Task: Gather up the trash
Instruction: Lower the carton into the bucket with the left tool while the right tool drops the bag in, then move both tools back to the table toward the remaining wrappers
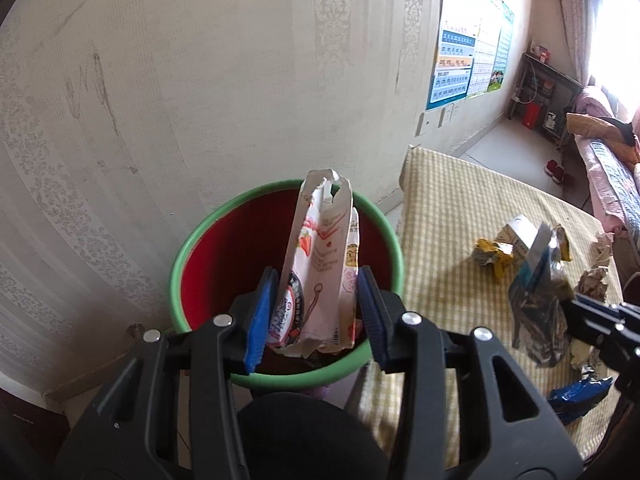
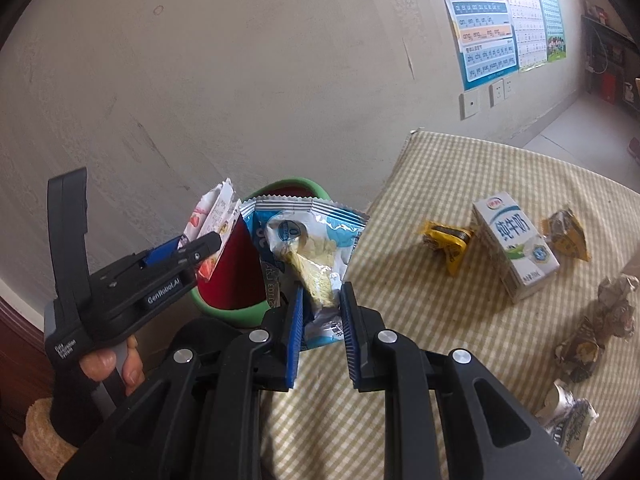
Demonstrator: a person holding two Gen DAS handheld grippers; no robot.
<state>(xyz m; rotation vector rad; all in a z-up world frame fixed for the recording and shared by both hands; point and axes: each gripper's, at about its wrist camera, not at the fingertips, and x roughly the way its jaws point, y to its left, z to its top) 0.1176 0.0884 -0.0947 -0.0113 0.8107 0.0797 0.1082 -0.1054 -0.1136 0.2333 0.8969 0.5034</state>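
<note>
My left gripper [image 1: 316,312] is shut on a flattened pink-and-white strawberry milk carton [image 1: 320,264], held upright over the red bin with a green rim [image 1: 224,224]. In the right wrist view that left gripper [image 2: 200,246] and the carton [image 2: 214,216] hang just left of the bin [image 2: 236,280]. My right gripper [image 2: 320,320] is shut on a blue-and-white snack wrapper [image 2: 308,248] at the table's left edge, beside the bin. From the left wrist the wrapper [image 1: 540,304] hangs in front of the right gripper [image 1: 576,310].
The checked yellow tablecloth [image 2: 420,320] carries a white milk box [image 2: 514,248], yellow wrappers [image 2: 444,242], crumpled paper [image 2: 616,308] and a blue wrapper [image 1: 580,396]. A papered wall stands right behind the bin. A hand [image 2: 116,364] holds the left gripper.
</note>
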